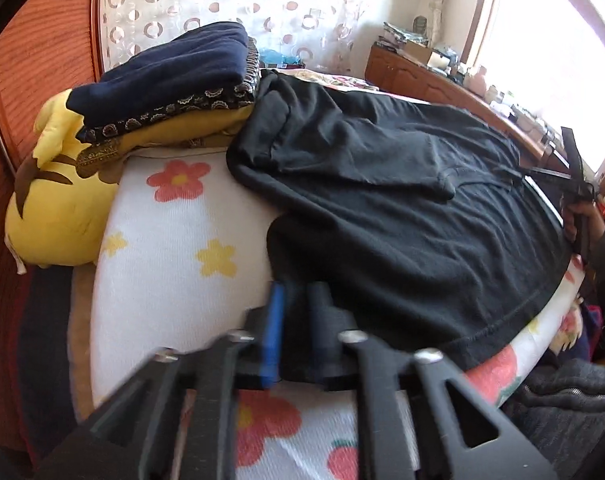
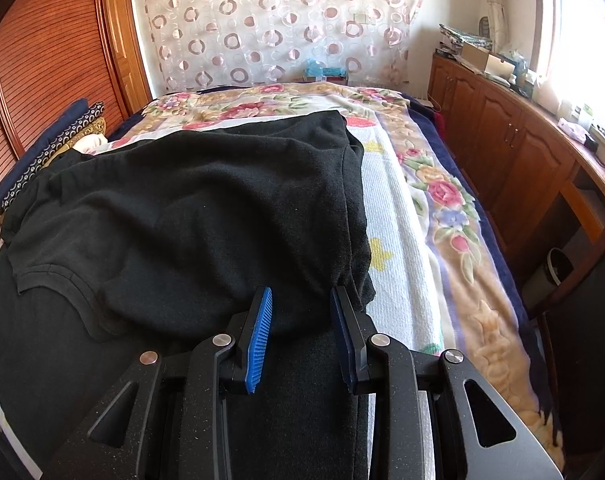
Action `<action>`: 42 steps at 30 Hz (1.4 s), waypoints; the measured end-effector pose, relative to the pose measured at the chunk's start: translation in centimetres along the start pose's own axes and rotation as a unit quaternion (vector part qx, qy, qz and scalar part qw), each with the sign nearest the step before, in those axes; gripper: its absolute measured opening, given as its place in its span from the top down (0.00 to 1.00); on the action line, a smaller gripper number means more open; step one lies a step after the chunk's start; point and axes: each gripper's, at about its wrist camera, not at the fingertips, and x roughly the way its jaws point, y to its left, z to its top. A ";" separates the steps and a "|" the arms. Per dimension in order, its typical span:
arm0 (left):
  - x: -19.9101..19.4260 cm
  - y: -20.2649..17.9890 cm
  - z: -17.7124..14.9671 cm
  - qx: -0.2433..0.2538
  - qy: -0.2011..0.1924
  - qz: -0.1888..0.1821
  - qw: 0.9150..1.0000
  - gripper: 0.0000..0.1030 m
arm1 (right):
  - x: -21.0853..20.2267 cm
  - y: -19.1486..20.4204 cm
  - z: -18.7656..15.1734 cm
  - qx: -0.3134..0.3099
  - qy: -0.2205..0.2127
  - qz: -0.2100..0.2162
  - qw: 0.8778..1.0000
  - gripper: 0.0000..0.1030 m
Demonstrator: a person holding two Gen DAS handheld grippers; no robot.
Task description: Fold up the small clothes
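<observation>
**Black garment spread on the bed, left corner pinched, right claw released**

In the left wrist view, the left gripper (image 1: 296,300) is seen clenched on the near-left corner of a black garment (image 1: 402,208), with the cloth pinched between the blue pad and the black finger. The garment is spread across a white flowered towel (image 1: 170,248) laid over the bed, and its hem runs along the near edge toward the right. A stack of folded clothes (image 1: 170,76) (navy on top, a patterned piece below, mustard beneath that) is set at the far left, just touching the garment's upper corner. A yellow plush pillow (image 1: 58,188) is wedged beside the stack against the wooden wardrobe (image 1: 30,80). The right gripper (image 1: 578,184) is seen at the far right edge, held at the garment's other side; its state cannot be told from this view.

In the right wrist view, the right gripper (image 2: 300,336) is shown released, its blue-padded fingers (image 2: 258,340) standing well apart over the black garment (image 2: 206,208), which passes under and between them. A floral blanket (image 2: 454,216) is exposed to the right of the garment, with wooden cabinets (image 2: 502,140) along the window wall.
</observation>
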 end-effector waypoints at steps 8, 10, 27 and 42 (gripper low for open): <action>-5.1 0.4 -1.5 -0.035 -0.031 0.015 0.999 0.96 | 0.1 -0.1 -0.2 -0.002 0.000 0.000 1.000 0.70; -5.1 0.3 -1.8 -0.034 -0.028 0.021 0.999 0.96 | 0.0 -0.1 -0.2 -0.004 0.000 -0.001 1.000 0.70; -0.8 -0.8 4.9 -0.016 -0.037 -0.002 0.999 0.25 | 0.0 -0.7 -0.2 -0.010 0.000 -0.001 1.000 0.69; 5.9 0.4 9.5 -0.011 0.002 0.043 0.999 0.47 | 0.0 -1.4 -0.2 -0.007 -0.001 0.009 1.000 0.67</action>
